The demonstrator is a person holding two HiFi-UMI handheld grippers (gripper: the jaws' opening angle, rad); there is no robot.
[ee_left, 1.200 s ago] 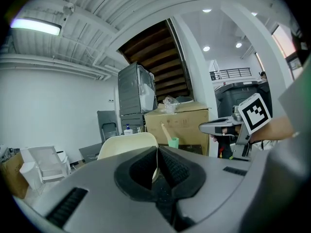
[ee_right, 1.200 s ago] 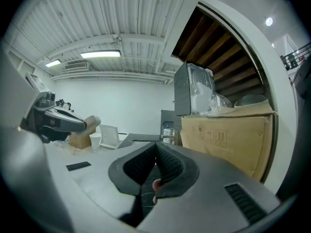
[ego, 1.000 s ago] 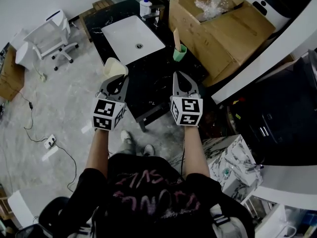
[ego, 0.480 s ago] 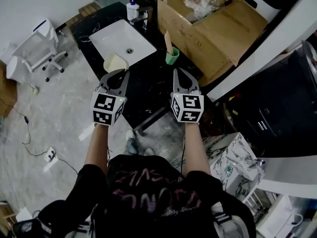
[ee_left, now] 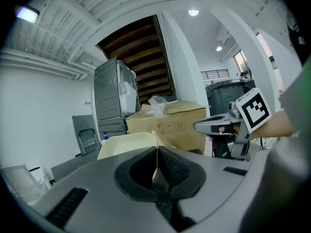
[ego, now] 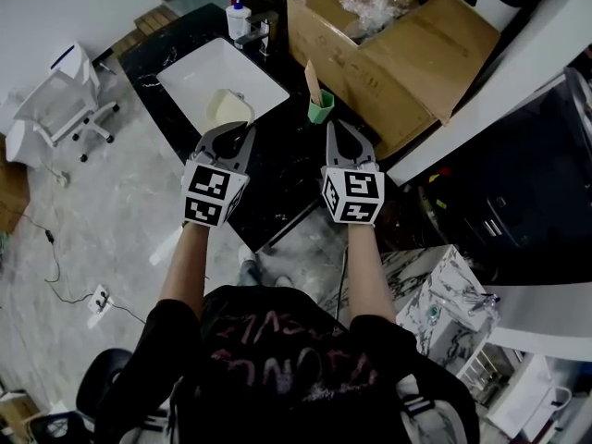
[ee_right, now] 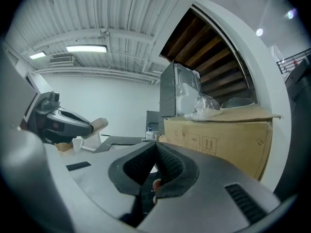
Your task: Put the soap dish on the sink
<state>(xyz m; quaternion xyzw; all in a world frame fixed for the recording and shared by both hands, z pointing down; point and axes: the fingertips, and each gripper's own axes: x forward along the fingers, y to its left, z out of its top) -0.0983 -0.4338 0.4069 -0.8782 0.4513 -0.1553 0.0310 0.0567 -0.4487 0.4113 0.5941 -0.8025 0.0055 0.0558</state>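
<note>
Left tongs (ego: 235,134) tight on soap dish (ego: 228,109) rim

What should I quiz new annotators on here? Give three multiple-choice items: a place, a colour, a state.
1. The soap dish is: A in the cardboard box; B in the left hand-held gripper; C on the floor.
2. The cup on the counter is: A red; B green; C blue.
3. The right hand-held gripper is: A wide open; B shut on the cup; C shut, empty.
Answers: B, its jaws clamp the dish's rim; B, plainly green; C, jaws meet, nothing between.
</note>
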